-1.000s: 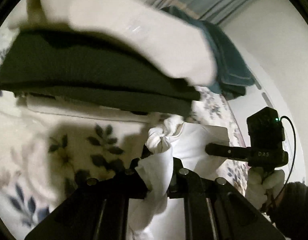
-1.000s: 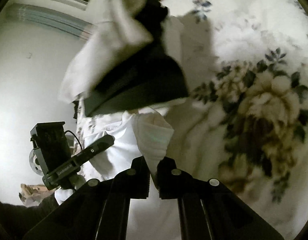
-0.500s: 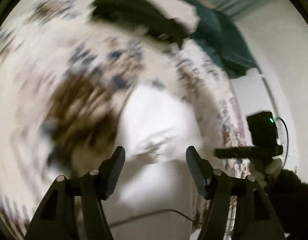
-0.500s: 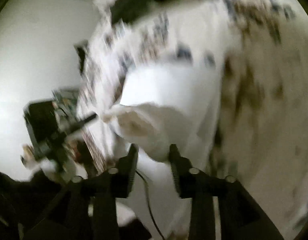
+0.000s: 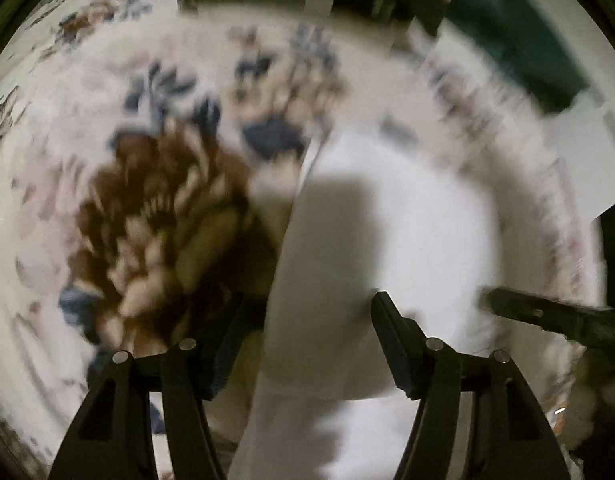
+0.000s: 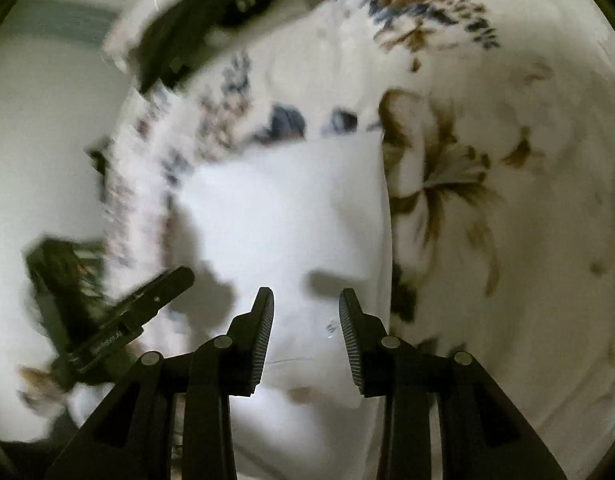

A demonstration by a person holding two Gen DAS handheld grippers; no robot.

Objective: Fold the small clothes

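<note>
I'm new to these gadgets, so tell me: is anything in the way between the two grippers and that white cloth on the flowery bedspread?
Nothing visible is. The white garment lies flat on the floral bedspread, right before the open right hand-held gripper and the open left hand-held gripper. The dark folded clothes sit farther back.

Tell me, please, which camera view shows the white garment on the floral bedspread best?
The right wrist view: the white garment lies there fairly sharp, its folded edges clear against the floral bedspread, beyond the open right tongs. The left wrist view shows it too, but smeared by motion blur and partly shadowed.
</note>
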